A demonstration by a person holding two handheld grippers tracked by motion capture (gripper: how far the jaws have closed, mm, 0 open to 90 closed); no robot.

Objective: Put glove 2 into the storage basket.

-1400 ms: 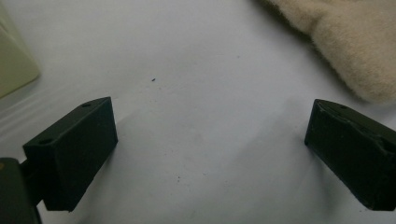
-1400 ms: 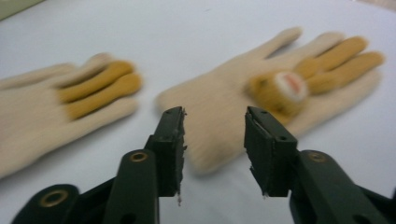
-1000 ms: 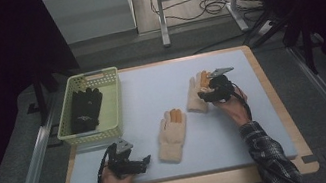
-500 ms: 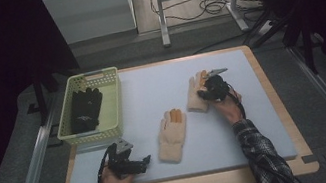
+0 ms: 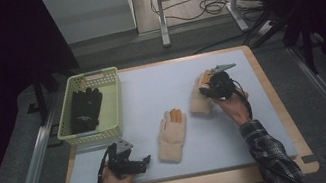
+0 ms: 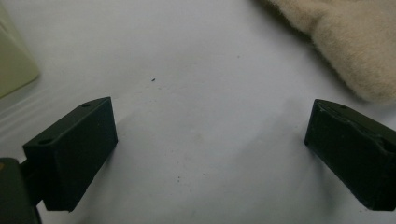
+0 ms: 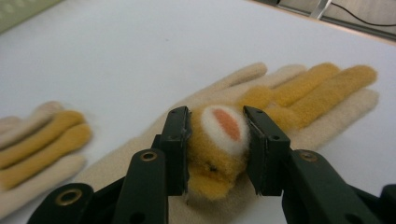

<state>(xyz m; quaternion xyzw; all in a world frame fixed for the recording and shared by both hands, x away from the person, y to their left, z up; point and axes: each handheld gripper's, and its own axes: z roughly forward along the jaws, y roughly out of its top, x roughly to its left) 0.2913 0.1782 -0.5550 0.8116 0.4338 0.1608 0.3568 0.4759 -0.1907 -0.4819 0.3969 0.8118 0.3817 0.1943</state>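
Right gripper (image 7: 215, 140) now clamped on the far glove (image 7: 280, 100).
Its jaws have closed on the glove's padded ear patch; lifting can follow. Left gripper (image 6: 210, 154) waits wide, near glove (image 6: 336, 42) just ahead.

Cream glove (image 7: 261, 107) with orange fingers, flat, palm patch pinched between right hand-held gripper (image 7: 215, 144) jaws; twin glove (image 7: 37, 140) beside

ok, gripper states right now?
Left gripper: open, holding nothing, over the mat.
Right gripper: shut on the far glove, pinching its fuzzy patch.
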